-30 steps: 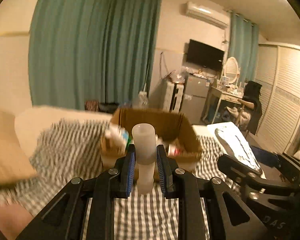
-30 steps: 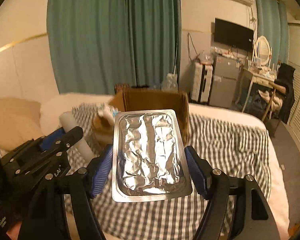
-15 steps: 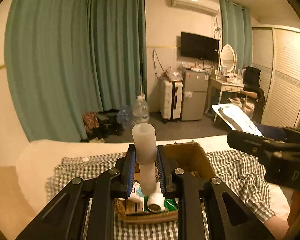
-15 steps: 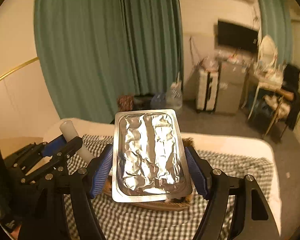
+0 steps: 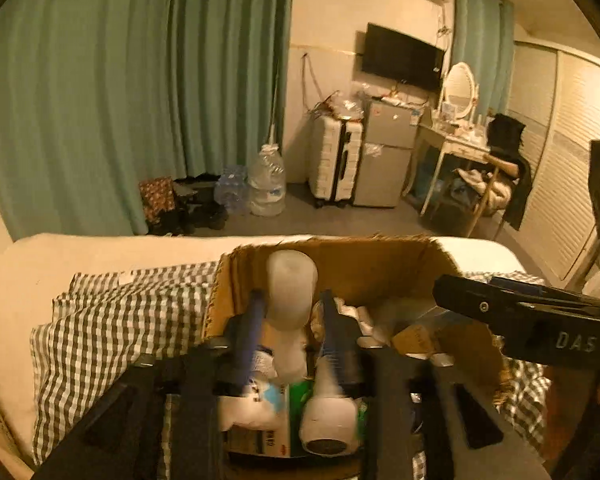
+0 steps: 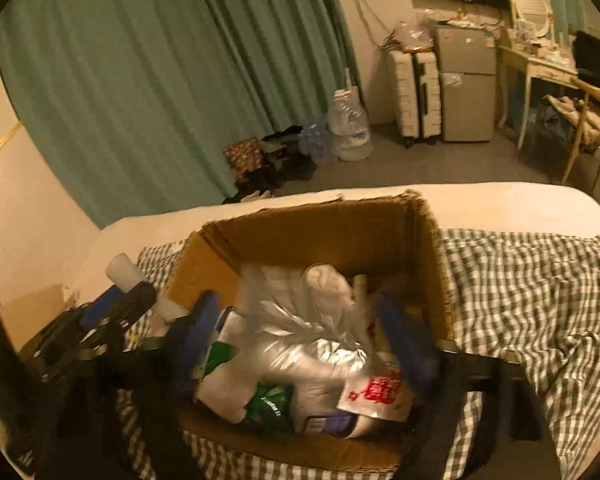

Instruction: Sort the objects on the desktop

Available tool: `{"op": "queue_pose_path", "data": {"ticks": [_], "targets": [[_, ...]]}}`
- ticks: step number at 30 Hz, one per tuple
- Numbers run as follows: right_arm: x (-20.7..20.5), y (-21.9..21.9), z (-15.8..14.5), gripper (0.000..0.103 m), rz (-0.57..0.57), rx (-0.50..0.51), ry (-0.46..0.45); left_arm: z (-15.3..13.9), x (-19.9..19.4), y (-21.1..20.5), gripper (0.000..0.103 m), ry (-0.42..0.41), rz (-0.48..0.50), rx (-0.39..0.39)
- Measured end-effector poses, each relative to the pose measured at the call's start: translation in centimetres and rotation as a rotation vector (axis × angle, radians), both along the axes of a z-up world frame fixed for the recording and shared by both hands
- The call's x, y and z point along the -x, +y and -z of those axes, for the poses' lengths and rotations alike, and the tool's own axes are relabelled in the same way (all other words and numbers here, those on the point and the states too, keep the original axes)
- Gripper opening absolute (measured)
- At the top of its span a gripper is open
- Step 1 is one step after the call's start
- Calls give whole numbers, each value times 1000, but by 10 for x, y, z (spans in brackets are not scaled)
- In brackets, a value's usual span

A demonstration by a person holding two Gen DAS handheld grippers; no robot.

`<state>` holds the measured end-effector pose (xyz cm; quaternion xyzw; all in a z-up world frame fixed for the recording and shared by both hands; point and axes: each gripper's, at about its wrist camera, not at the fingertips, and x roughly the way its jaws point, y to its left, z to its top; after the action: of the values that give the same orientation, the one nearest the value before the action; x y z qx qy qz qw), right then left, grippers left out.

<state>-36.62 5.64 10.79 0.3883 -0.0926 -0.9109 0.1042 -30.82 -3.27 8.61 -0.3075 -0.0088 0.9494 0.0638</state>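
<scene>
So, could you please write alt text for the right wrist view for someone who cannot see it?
The right gripper, jaws open and just widened, hangs over a cardboard box on a checked blanket, the silver foil pack lying loose among the packets inside. At left, the left gripper has a white tube between its fingers.

Cardboard box [image 6: 416, 240]: matt brown, torn edges. Blister pack [image 6: 320, 360]: crinkled glossy foil. Tube [image 5: 290, 292]: frosted translucent plastic. Bedcover [image 6: 532, 288]: checked woven cloth.
</scene>
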Motion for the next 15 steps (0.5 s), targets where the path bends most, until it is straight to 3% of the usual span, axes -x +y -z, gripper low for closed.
{"op": "queue_pose_path", "data": {"ticks": [2, 4, 11, 15], "targets": [[-12, 14, -7, 103, 53, -14, 26, -9, -15, -1, 103, 48, -59, 42], [-22, 25, -15, 103, 63, -12, 26, -23, -38, -1, 103, 127, -88, 60], [-75, 48, -50, 103, 130, -55, 52, -47, -95, -1, 103, 148, -102, 125], [-120, 33, -61, 103, 62, -119, 115, -52, -129, 3, 103, 126, -96, 140]]}}
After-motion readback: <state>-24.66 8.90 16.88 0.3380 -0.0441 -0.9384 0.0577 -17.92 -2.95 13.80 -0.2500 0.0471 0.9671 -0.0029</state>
